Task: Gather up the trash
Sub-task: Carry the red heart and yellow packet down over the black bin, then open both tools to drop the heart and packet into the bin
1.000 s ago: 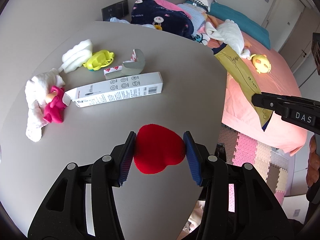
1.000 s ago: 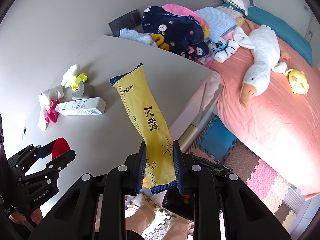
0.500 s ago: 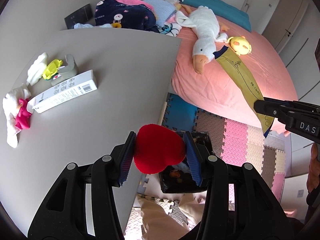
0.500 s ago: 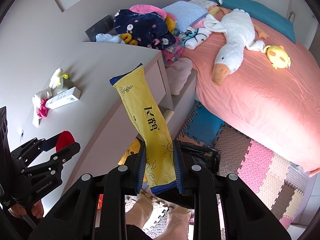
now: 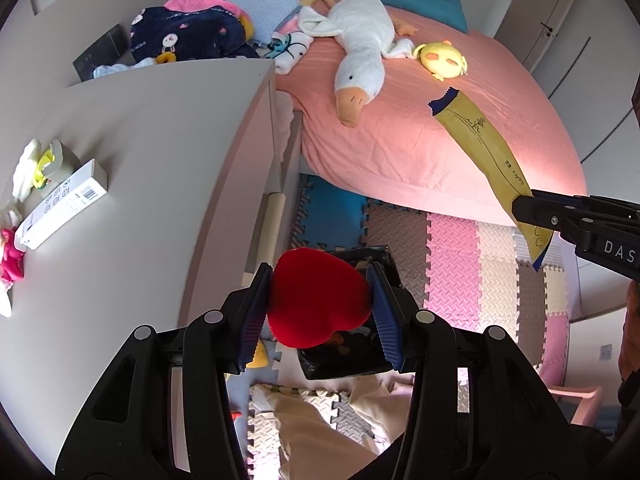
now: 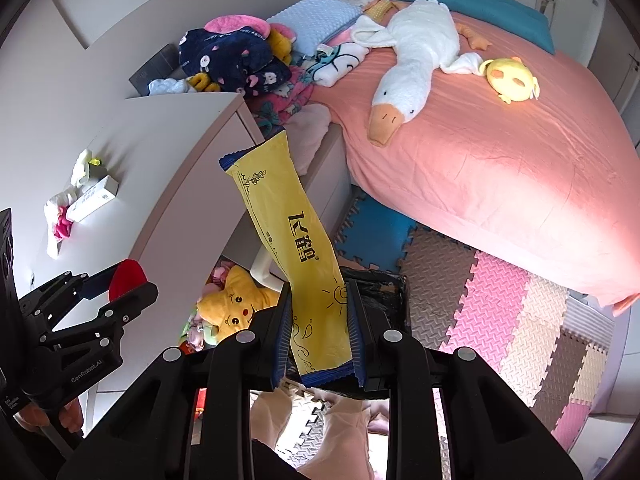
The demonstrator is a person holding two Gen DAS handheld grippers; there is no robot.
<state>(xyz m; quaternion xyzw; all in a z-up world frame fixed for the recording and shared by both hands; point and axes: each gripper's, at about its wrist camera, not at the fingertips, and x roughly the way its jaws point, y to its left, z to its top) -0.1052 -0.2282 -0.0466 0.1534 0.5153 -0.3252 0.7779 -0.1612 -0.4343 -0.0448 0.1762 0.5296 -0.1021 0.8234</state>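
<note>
Left tongs (image 5: 320, 304) clamping red heart-shaped piece (image 5: 316, 300), hanging over black bin (image 5: 384, 264) on floor mat. Right tongs (image 6: 320, 332) pinching yellow wrapper (image 6: 296, 236) low — top end leaning free. Centring each over bin mouth before releasing — wrapper may snag rim.

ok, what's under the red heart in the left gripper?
The black bin on the foam mat sits directly below the red heart; the heart and left gripper cover most of its opening, so contents are unclear.
</note>
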